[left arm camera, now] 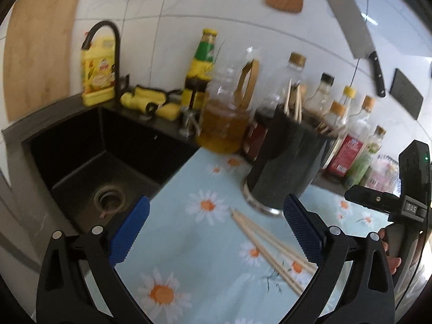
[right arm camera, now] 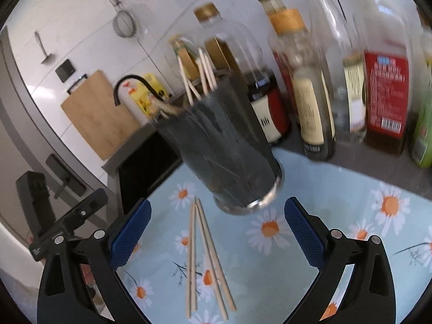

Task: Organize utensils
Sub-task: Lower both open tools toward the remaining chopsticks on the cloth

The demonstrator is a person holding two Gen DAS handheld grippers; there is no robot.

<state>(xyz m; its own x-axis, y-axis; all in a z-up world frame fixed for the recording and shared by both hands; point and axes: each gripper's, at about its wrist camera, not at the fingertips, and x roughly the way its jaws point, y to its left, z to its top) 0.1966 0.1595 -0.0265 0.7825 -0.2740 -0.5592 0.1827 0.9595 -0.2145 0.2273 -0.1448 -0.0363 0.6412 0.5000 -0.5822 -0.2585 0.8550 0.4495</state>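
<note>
Where daisies spread: 4 chopsticks (right arm camera: 201, 259)

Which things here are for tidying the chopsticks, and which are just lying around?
For the job:
loose chopsticks
dark holder with chopsticks in it

Just around:
sauce bottles
oil jug
sink
cleaver
cutting board

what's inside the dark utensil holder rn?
Several wooden chopsticks stand in the dark holder, their upper ends sticking out above the rim. Its walls hide their lower parts and anything else at the bottom. More chopsticks lie loose on the daisy-print cloth.
</note>
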